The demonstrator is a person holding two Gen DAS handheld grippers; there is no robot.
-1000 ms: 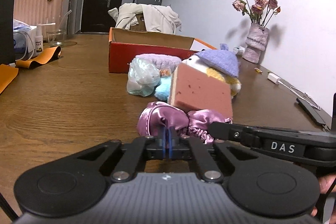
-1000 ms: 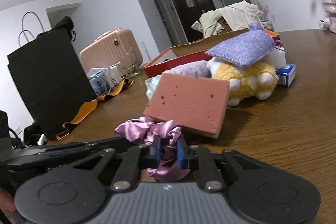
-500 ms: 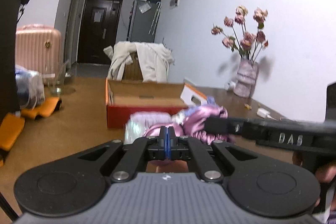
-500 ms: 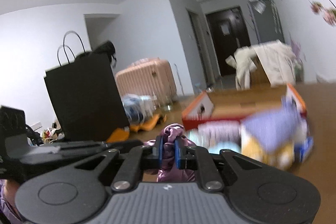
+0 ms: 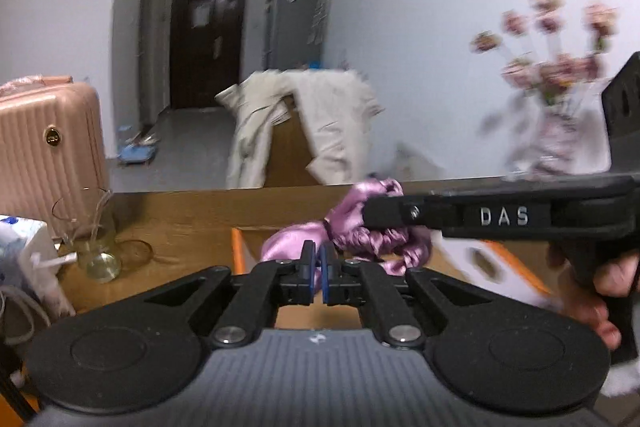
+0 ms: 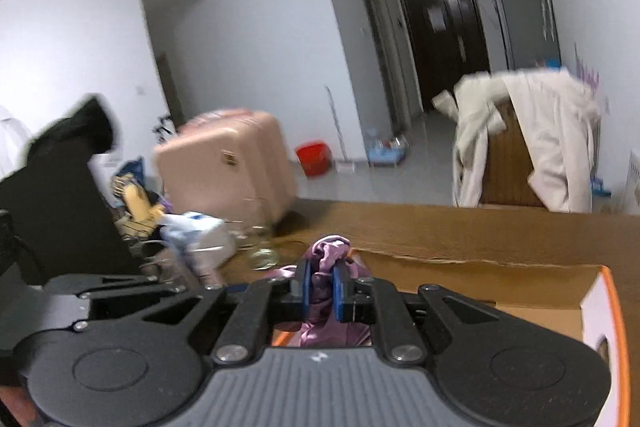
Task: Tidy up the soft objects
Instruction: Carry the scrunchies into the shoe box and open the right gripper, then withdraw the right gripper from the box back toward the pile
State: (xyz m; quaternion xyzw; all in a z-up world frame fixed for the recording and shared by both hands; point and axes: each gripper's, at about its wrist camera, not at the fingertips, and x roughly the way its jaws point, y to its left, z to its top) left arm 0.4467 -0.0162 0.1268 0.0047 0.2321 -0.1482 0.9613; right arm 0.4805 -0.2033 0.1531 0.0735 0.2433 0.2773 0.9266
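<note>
A shiny purple satin bonnet [image 5: 372, 239] with a ruffled edge hangs in the air between both grippers. My left gripper [image 5: 318, 269] is shut on one end of it. My right gripper [image 6: 320, 281] is shut on the other end, with purple cloth [image 6: 326, 255] bunched between its blue pads. In the left wrist view the right gripper [image 5: 372, 217] reaches in from the right, held by a hand [image 5: 592, 291]. Below the bonnet lies the open orange cardboard box [image 6: 600, 303], its brown inside [image 6: 460, 277] showing. The other soft objects are out of view.
The wooden table [image 5: 180, 215] carries a glass jar [image 5: 94, 243] and a white packet [image 5: 24, 251] at the left. A blurred vase of dried flowers [image 5: 560, 131] stands at the right. Beyond the table are a pink suitcase [image 6: 228, 167], a black bag [image 6: 60, 195] and a coat-draped chair [image 5: 304, 131].
Both grippers lifted the purple bonnet off the table and carried it forward over the open orange box. The sponge and plush toys have dropped out of view.
</note>
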